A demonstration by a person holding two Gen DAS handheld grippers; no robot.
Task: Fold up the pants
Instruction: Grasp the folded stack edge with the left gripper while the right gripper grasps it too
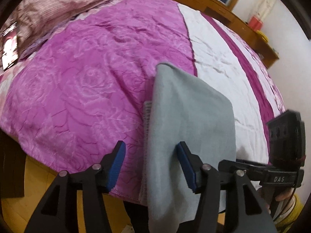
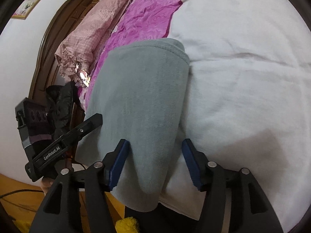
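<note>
The grey fleece pants (image 1: 186, 120) lie folded in a long strip on the bed, their near end hanging over the bed's edge. In the right wrist view the pants (image 2: 141, 101) fill the middle, with a stitched hem at the far end. My left gripper (image 1: 151, 167) is open, its blue pads either side of the pants' left edge, holding nothing. My right gripper (image 2: 155, 165) is open with the pants' near end between its spread pads, not clamped. The right gripper also shows at the right of the left wrist view (image 1: 279, 167).
The bed has a magenta rose-patterned cover (image 1: 81, 81) and a white panel (image 2: 243, 68). A pink pillow (image 1: 58, 2) and a phone (image 1: 9, 44) lie at the bed's left. A wooden shelf (image 1: 243, 25) runs behind. Wooden floor (image 1: 15, 209) lies below.
</note>
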